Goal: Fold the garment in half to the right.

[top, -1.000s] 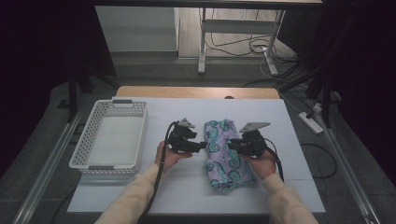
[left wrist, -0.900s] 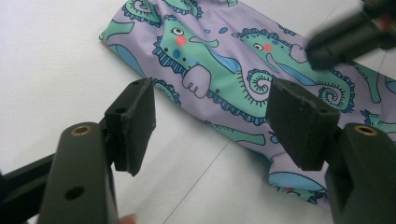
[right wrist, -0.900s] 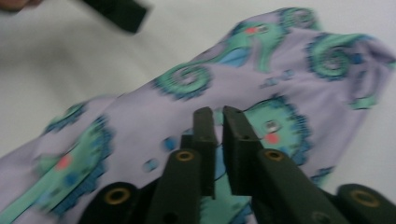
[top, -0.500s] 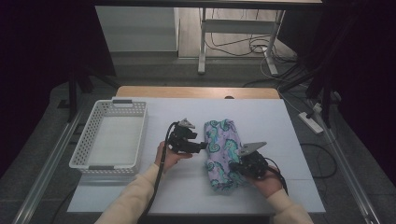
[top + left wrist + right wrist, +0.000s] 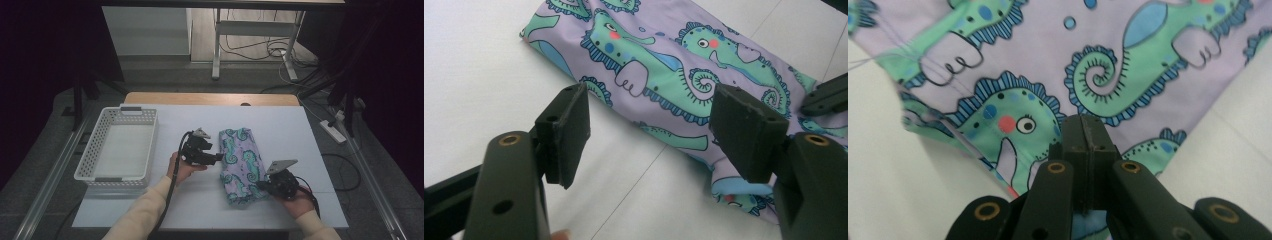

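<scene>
A lilac cloth [image 5: 240, 160] printed with green seahorses lies folded in a long strip on the white table [image 5: 280, 125]. My left gripper [image 5: 217, 157] hovers at the cloth's left edge, jaws open; in the left gripper view the cloth [image 5: 664, 75] lies beyond the gap of that gripper [image 5: 651, 120], with nothing between the pads. My right gripper [image 5: 260, 186] sits at the cloth's near right corner. In the right gripper view its jaws [image 5: 1083, 125] are pressed together on the fabric [image 5: 1128, 60], which bunches up at the left.
A white plastic basket [image 5: 87, 170] stands at the table's left side, holding nothing. Bare tabletop lies beyond and right of the cloth. Cables and a metal stand are on the floor behind the table.
My right gripper has slid toward the person along the cloth's right edge, down to its near corner, and its jaws have come together. The left gripper has stayed put.
</scene>
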{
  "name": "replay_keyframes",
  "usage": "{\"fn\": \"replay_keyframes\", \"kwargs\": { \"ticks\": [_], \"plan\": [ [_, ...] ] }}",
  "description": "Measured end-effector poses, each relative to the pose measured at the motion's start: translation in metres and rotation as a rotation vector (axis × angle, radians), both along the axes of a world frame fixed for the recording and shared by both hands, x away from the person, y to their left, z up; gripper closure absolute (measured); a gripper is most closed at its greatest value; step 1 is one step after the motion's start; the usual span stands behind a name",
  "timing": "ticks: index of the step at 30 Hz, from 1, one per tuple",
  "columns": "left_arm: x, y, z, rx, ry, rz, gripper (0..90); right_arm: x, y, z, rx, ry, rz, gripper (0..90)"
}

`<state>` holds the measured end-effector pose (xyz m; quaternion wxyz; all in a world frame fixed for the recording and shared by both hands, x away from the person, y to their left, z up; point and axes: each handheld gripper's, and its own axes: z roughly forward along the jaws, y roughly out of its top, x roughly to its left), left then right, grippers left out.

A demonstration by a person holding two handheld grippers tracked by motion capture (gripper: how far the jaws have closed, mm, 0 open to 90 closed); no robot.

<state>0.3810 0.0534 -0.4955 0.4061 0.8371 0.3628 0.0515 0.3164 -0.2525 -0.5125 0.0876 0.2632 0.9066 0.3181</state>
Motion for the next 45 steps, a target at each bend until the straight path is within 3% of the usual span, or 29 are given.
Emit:
{"fn": "replay_keyframes", "kwargs": {
  "ticks": [6,10,16,24,28,45],
  "plan": [
    [0.001,0.000,0.000,0.002,0.000,-0.001,32.8,-0.007,0.022,0.023,0.104,-0.061,0.072,89.3],
    [0.000,0.000,-0.001,0.001,0.000,0.000,32.8,-0.009,0.043,0.029,0.137,-0.070,0.138,89.3],
    [0.000,-0.001,-0.001,0.003,0.000,-0.002,32.8,-0.008,0.069,0.021,0.110,-0.050,0.196,89.2],
    [0.001,0.000,-0.002,0.004,0.001,-0.001,32.8,-0.010,0.074,0.000,0.020,0.000,0.221,89.3],
    [0.001,0.000,-0.002,0.004,0.002,0.003,32.8,-0.011,0.072,-0.005,0.030,0.018,0.210,89.4],
    [0.003,0.002,-0.005,0.002,0.006,0.013,32.9,-0.017,0.069,-0.007,0.039,0.010,0.218,89.4]
  ]
}}
